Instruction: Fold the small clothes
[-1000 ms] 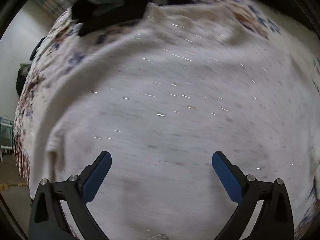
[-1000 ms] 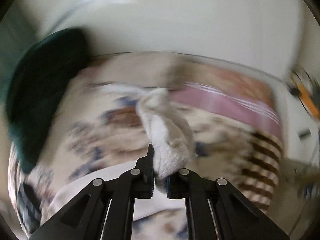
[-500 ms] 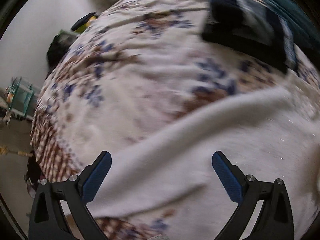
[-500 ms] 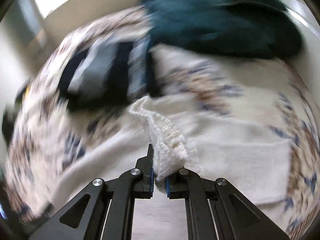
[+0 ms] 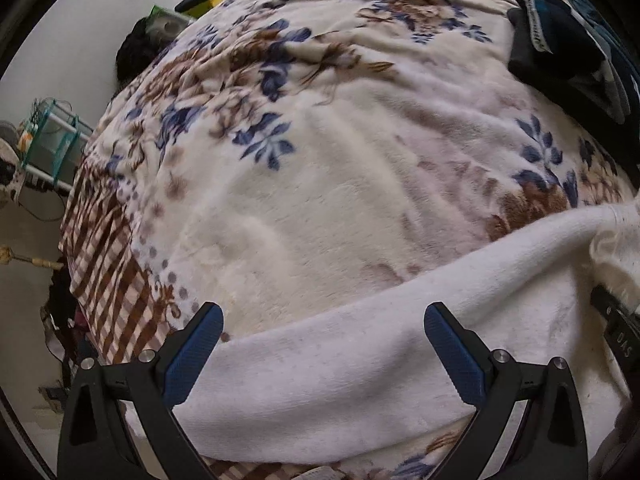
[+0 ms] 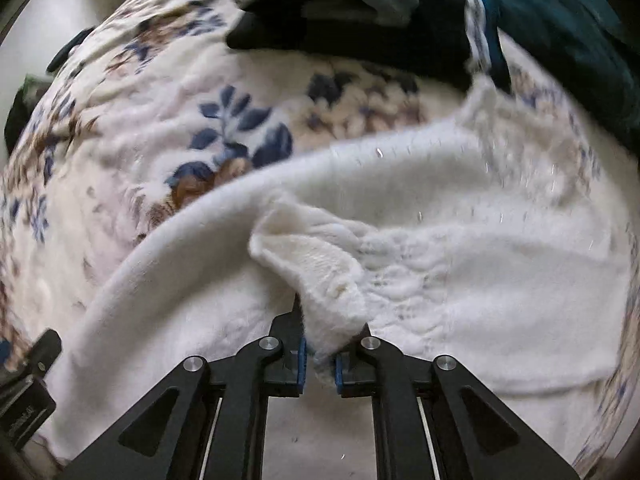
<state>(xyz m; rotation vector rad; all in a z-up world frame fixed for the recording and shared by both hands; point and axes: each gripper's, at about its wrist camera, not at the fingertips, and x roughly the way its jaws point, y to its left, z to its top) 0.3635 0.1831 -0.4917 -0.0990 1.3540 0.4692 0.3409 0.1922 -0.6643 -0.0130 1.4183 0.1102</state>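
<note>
You are mid-fold on the white sweater [image 6: 460,248], which lies spread on the floral blanket [image 5: 320,168] that covers the bed. Your right gripper [image 6: 320,364] has its fingers clamped on a bunched knit edge of the garment, probably a cuff or hem corner, and that edge stands up in a soft cone above the pads. Your left gripper [image 5: 320,344] hovers over the near folded edge of the sweater with its fingers wide apart and nothing between them.

The step in hand looks like carrying a sleeve or side panel across the body. The next move likely calls for you to lay the pinched edge down flat on the body and let go, while your left fingers pin or take the long edge below them so the fold stays straight.

The sweater is a fuzzy, limp knit with an openwork band across it and tiny glinting threads; it will sag and drag rather than hold a crease. The blanket is plush fleece with blue and brown flowers and a checked border, so expect cloth to cling. Dark folded clothes [image 6: 340,12] sit at the far side.
</note>
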